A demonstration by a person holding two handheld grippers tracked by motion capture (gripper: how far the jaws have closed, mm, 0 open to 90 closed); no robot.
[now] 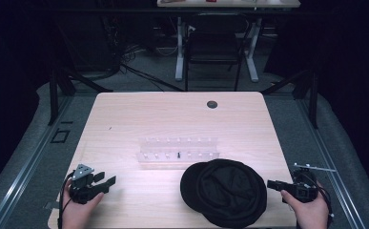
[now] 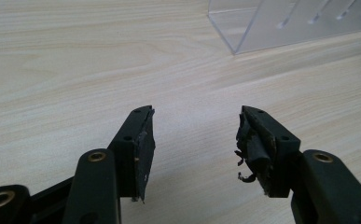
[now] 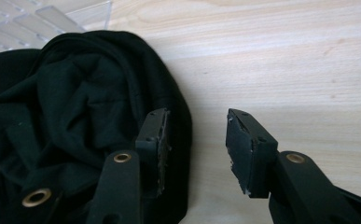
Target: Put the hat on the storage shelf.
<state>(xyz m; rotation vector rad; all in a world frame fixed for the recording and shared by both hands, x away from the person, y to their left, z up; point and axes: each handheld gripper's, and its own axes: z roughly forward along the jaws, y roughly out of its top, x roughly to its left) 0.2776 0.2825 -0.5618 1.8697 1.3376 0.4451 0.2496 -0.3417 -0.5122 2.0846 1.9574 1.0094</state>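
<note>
Here, nearest you, your left gripper [image 1: 97,183] rests at the near-left corner of the table [image 1: 125,114], its jaws spread wide over bare wood with nothing between them. In the left gripper view the rubber pad [image 2: 255,149] on one jaw looks torn and frayed, so expect a less even grip on that side. Your right gripper [image 1: 273,184] sits at the near-right edge, jaws likewise apart and empty, aimed toward the black cap [image 1: 225,191]. In the right gripper view one jaw hangs over the cap's rim while the other stands over wood, as if you are lined up to pinch that edge.

The cap lies near the front of the table, just right of centre. It is soft, matte, dark fabric, rumpled into folds, roughly round in outline; it should crush and drape rather than hold shape.

Just beyond it stands a clear plastic rack [image 1: 178,150], stiff and glossy, with rows of small slots. Farther back, a small dark round grommet [image 1: 212,104] sits in the pale, smooth wood-grain surface.
</note>
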